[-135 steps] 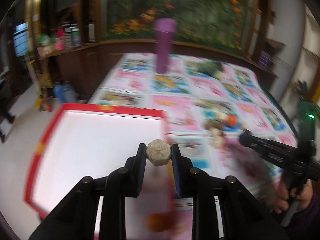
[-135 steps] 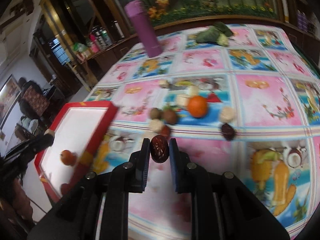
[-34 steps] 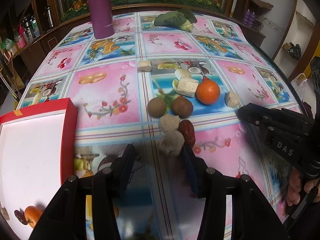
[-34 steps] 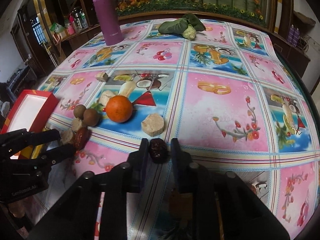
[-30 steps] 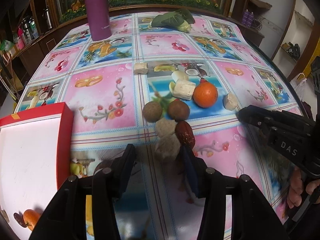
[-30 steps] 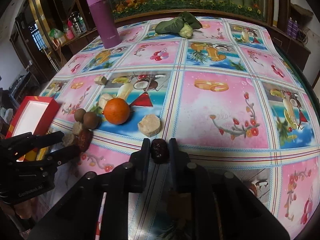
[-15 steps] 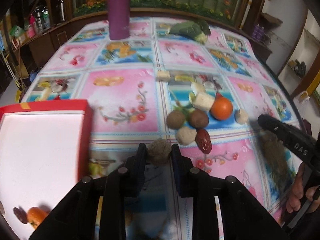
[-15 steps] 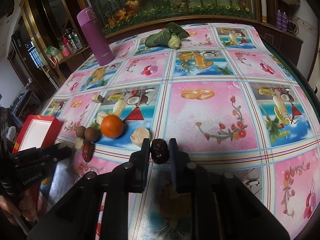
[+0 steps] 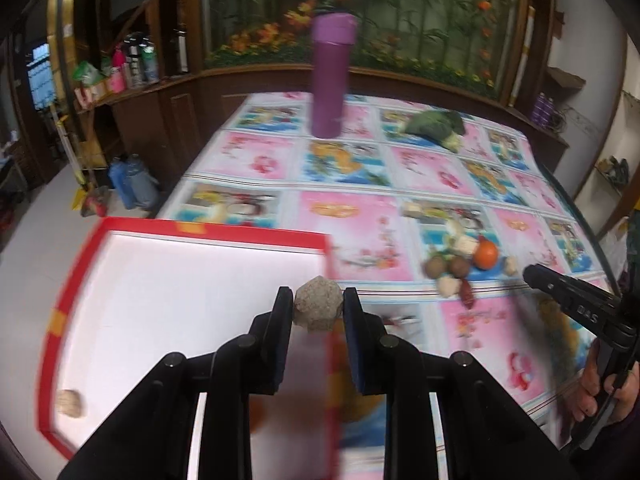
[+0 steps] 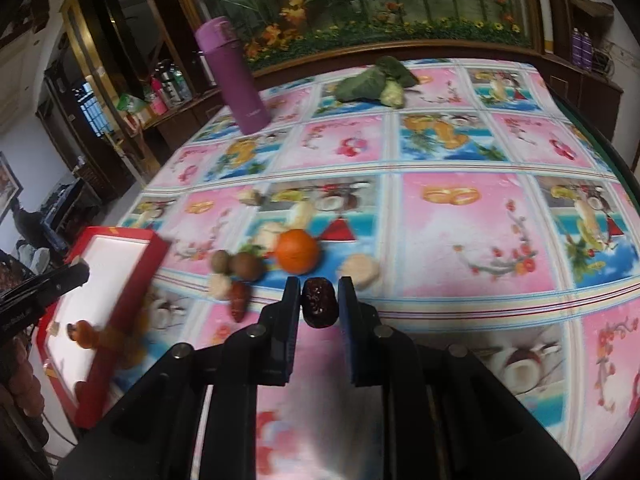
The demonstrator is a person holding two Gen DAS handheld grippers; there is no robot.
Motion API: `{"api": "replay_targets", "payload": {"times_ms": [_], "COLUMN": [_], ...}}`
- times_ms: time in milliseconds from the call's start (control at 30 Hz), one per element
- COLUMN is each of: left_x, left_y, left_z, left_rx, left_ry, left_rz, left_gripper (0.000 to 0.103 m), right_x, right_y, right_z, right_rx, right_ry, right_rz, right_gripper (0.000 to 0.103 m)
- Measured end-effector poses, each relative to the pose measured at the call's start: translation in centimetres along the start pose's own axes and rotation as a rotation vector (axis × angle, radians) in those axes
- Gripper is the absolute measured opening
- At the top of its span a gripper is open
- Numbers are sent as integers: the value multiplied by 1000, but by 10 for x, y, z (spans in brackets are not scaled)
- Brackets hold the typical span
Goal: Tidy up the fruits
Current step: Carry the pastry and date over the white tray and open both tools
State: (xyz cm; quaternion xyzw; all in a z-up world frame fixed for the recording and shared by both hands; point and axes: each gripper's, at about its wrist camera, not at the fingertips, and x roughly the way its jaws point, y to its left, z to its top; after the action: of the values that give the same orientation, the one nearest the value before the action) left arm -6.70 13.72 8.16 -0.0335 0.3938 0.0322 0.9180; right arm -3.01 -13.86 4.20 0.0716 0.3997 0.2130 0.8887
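On the side of the right tool, seen from the left wrist, we read white letters that look like "DAS"; the flask and the printed cloth carry no writing we can make out.

Our left tool is clamped on a pale, faceted lump of fruit, held above the near right edge of the red tray with its white floor. Our right tool is closed on a dark wrinkled date, above the table.

Only the left view shows a hand gripping the right tool's handle, and a pale fruit piece in the tray's near left corner. The right view alone shows an orange fruit in the tray. Both show the orange, brown round fruits, a red date and pale chunks clustered on the table, with the purple flask and leafy greens beyond.
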Motion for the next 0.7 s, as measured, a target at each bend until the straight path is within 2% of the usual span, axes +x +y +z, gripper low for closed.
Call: {"api": "replay_targets", "payload": {"times_ms": [233,367,567,700], "left_x": [-23,-22,-6,1], "left_y": [89,124,150,153], "left_z": [1,-5,-16,-22], "left_rx": [-123,-183,-225,-211], "left_ry": [-44,-37,13,37], "left_rz": [116,153,146,139], "left_gripper": [24,24,24,24], "right_x": [14,25,56,76], "right_y": [91,141,205,236], "right_z": [2,9,8,1], "right_rx": [-118,-190,-264,-297], "right_ry": [19,36,117,176], "right_rz": [137,187,223,223], "right_gripper": [21,21,21,21]}}
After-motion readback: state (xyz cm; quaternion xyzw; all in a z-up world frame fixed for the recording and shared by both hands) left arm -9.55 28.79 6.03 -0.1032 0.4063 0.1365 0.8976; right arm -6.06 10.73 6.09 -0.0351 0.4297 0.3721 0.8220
